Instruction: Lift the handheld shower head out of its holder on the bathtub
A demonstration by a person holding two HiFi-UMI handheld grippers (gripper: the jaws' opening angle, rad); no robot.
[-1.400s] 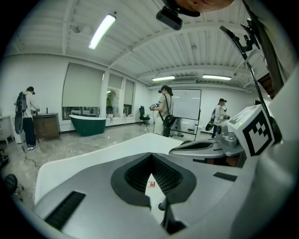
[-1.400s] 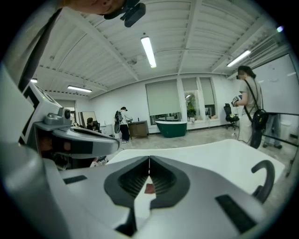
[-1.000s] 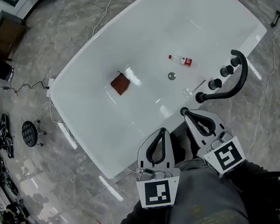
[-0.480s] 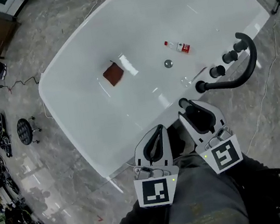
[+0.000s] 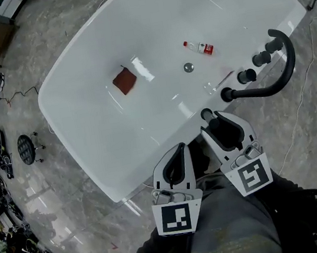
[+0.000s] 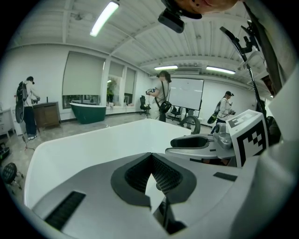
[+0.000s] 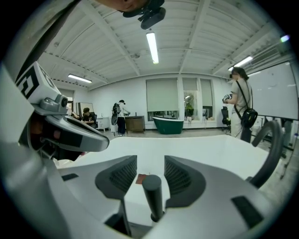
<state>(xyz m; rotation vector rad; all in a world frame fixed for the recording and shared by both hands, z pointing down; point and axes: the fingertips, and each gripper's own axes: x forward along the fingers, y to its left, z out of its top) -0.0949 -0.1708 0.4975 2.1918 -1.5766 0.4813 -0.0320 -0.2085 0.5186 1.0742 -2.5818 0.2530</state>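
The handheld shower head point(image 5: 206, 113) is a black stick standing upright in its holder on the near rim of the white bathtub point(image 5: 113, 178). In the right gripper view its round-topped handle point(image 7: 153, 196) rises in the gap between the two pads, touching neither. My right gripper point(image 5: 217, 122) point(image 7: 150, 169) stands open around it; its jaws have just been opening. My left gripper point(image 5: 180, 147) point(image 6: 150, 156) hovers shut and holds nothing, just left of the right one over the tub's rim.
A black arched faucet point(image 5: 283, 64) and two black knobs point(image 5: 247, 75) sit on the rim to the right. Inside the tub lie a small bottle point(image 5: 199, 47), a brown cloth point(image 5: 124, 81) and the drain point(image 5: 188, 67). People stand in the room beyond.
The right jaws have gone from shut to wide open, with the black handle now at their mouth. Both grippers have sunk slightly toward the tub rim.
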